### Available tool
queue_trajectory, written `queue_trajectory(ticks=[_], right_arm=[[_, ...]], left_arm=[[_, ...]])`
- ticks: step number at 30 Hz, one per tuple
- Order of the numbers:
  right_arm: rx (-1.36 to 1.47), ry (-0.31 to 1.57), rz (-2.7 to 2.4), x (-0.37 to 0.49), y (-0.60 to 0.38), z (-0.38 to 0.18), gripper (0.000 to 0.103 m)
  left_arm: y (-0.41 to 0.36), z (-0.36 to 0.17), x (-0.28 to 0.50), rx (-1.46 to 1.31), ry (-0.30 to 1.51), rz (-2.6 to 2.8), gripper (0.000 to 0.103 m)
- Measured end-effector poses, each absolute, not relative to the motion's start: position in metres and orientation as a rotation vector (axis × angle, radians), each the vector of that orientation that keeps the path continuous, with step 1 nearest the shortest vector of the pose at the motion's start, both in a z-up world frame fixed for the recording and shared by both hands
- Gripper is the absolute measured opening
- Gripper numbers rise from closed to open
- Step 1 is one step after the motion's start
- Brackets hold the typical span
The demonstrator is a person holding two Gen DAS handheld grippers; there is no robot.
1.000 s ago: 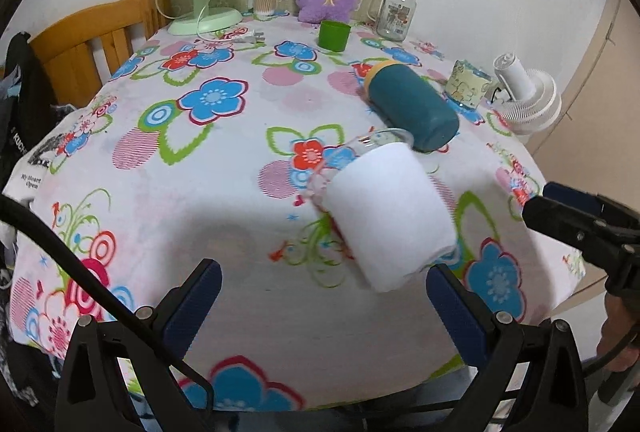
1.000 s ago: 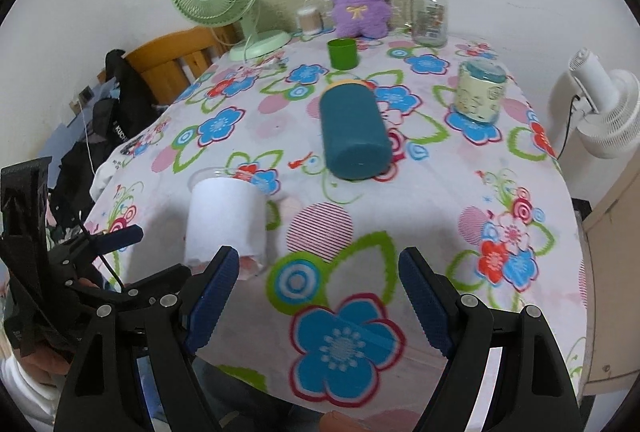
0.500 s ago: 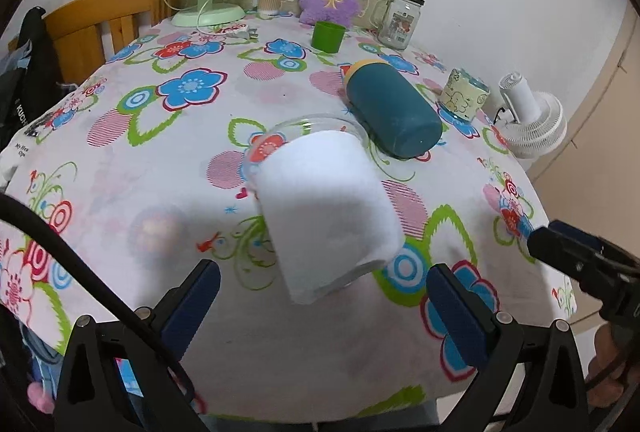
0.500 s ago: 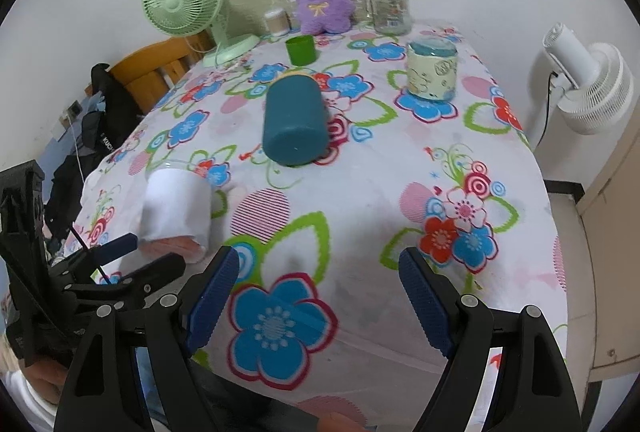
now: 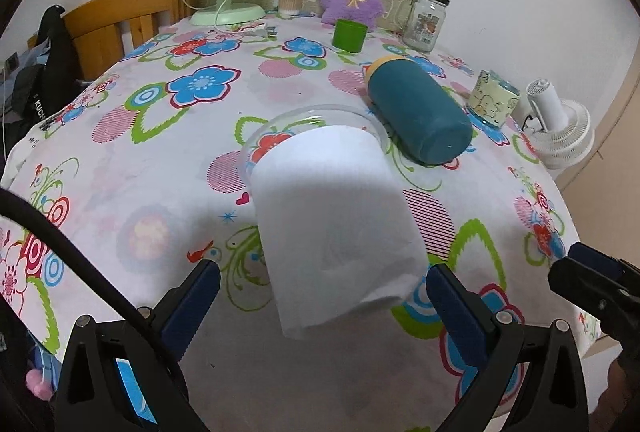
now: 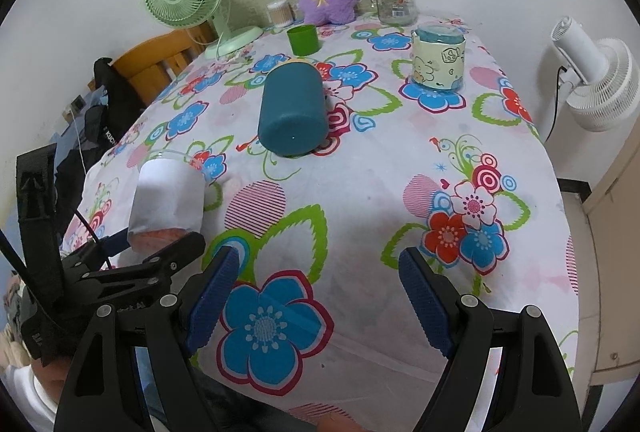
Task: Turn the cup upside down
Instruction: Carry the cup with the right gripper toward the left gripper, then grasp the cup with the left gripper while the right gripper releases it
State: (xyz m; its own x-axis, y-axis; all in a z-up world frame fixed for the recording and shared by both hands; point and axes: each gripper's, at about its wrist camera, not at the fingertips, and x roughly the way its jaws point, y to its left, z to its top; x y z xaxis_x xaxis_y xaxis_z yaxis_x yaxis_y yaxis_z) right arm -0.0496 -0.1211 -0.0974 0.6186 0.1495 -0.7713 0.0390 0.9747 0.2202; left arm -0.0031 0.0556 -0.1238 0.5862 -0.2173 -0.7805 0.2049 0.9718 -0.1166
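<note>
Your left gripper (image 5: 322,306) came closer to the cup (image 5: 334,216) since a second ago, and its blue fingers (image 5: 192,306) were spread wide, one on each side of the cup without touching it. That cup, wrapped in white with a clear rim, lay tilted on the flowered tablecloth (image 5: 160,160), rim pointing away from you. Just behind it lay the teal bottle (image 5: 418,114). Your right gripper (image 6: 320,296) also stood wide apart, holding nothing.
</note>
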Motion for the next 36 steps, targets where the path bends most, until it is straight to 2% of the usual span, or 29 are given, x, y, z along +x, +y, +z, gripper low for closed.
queue_trajectory(ticks=[2, 4, 10, 19, 27, 36], right_arm=[[0.225, 0.903, 0.064, -0.050, -0.121, -0.097, 0.084], [0.219, 0.902, 0.061, -0.049, -0.120, -0.098, 0.084], [0.230, 0.906, 0.075, -0.045, -0.117, -0.099, 0.084], [0.206, 0.904, 0.105, -0.044, -0.104, -0.097, 0.084], [0.181, 0.903, 0.134, -0.043, -0.092, -0.096, 0.084], [0.147, 0.905, 0.189, -0.045, -0.071, -0.097, 0.084]], left_arm=[[0.057, -0.124, -0.003, -0.016, 0.910, -0.233, 0.098], [0.061, -0.124, -0.002, -0.028, 0.904, -0.233, 0.088], [0.071, -0.123, 0.002, -0.041, 0.909, -0.244, 0.068], [0.081, -0.112, 0.003, -0.031, 0.893, -0.261, 0.064], [0.095, -0.081, 0.008, 0.024, 0.910, -0.316, 0.063], [0.101, -0.048, 0.019, 0.294, 1.038, -0.424, 0.063]])
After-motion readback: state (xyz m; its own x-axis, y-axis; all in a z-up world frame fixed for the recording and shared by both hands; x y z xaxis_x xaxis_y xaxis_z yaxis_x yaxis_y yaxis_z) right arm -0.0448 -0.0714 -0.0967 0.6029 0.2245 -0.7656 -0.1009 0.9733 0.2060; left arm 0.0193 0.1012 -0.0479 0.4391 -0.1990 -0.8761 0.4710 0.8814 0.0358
